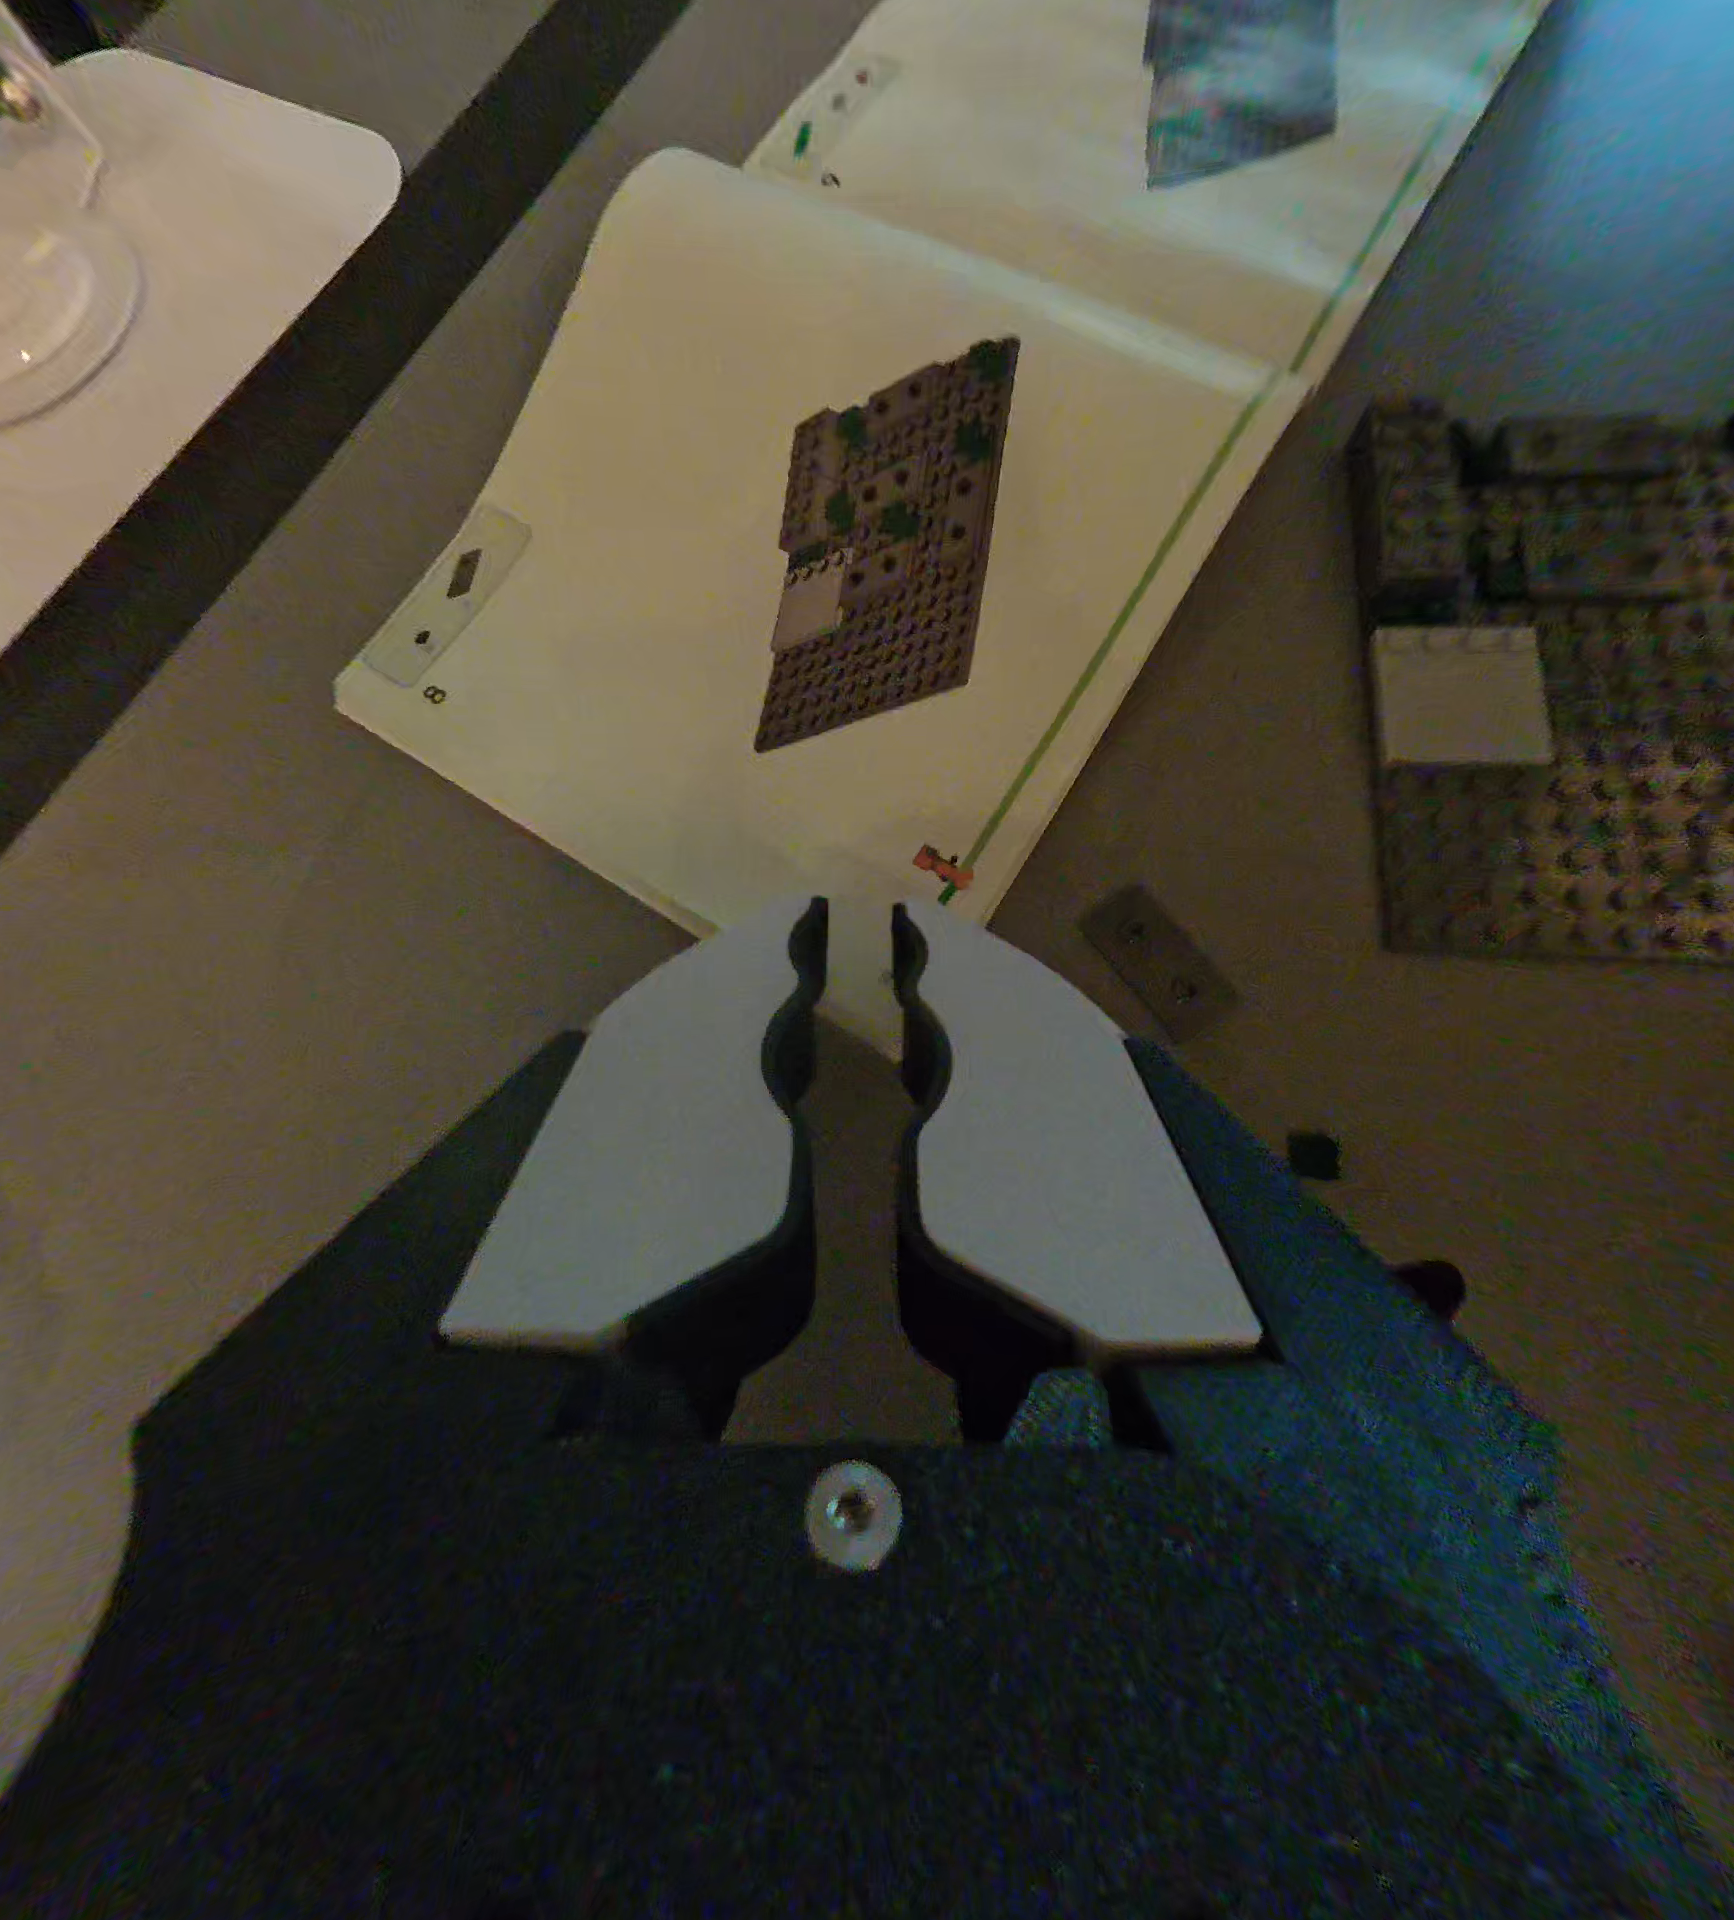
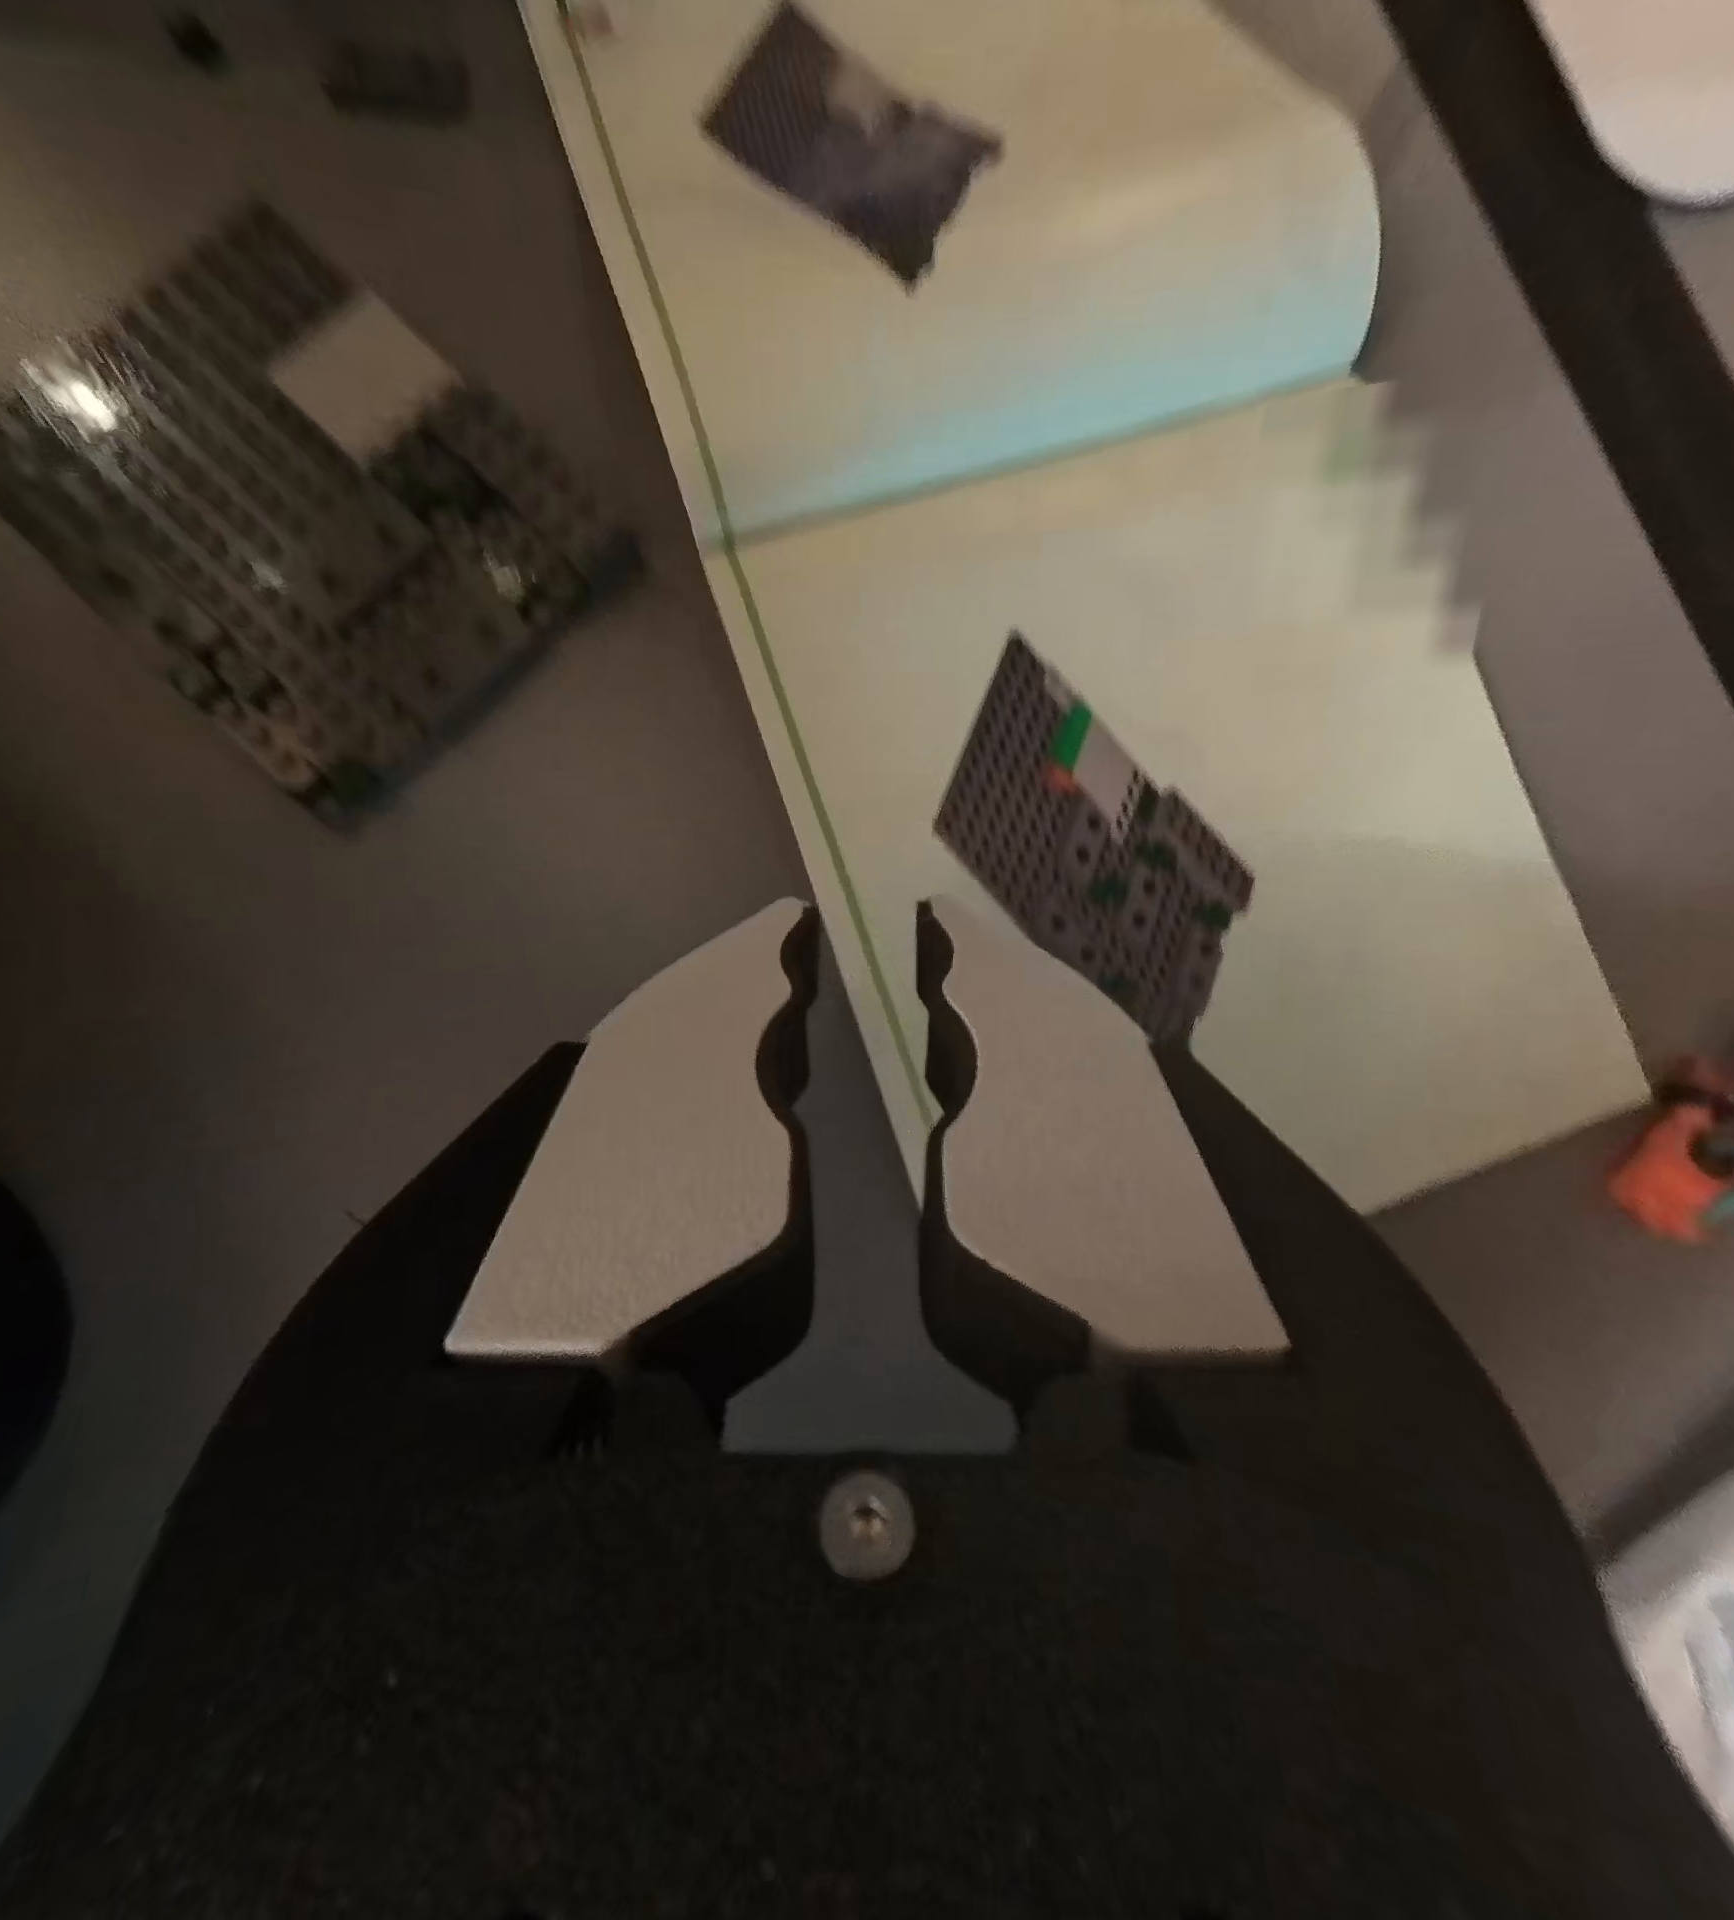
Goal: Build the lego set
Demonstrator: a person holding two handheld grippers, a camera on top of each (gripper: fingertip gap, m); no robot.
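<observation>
A grey studded Lego baseplate (image 1: 1611, 727) with a white block and grey bricks on it lies at the right in the left wrist view. It shows blurred at upper left in the right wrist view (image 2: 250, 540). An open instruction booklet (image 1: 738, 520) lies in the middle, also in the right wrist view (image 2: 1154, 582). My left gripper (image 1: 860, 914) is open and empty over the booklet's near corner. A grey flat plate (image 1: 1157, 961) lies just right of it. My right gripper (image 2: 868, 914) is open and empty above the booklet's edge.
A small dark piece (image 1: 1313, 1153) and a dark red piece (image 1: 1432, 1280) lie on the table near the left gripper. An orange and teal Lego piece (image 2: 1694, 1164) lies right of the booklet. A white tray (image 1: 115, 343) with a clear dish sits at far left. Spacing between my two grippers at the tips: around 25 cm. My left gripper's tips are some 6 cm from the grey flat plate (image 1: 1157, 961). The right camera catches it too, in the right wrist view (image 2: 394, 89).
</observation>
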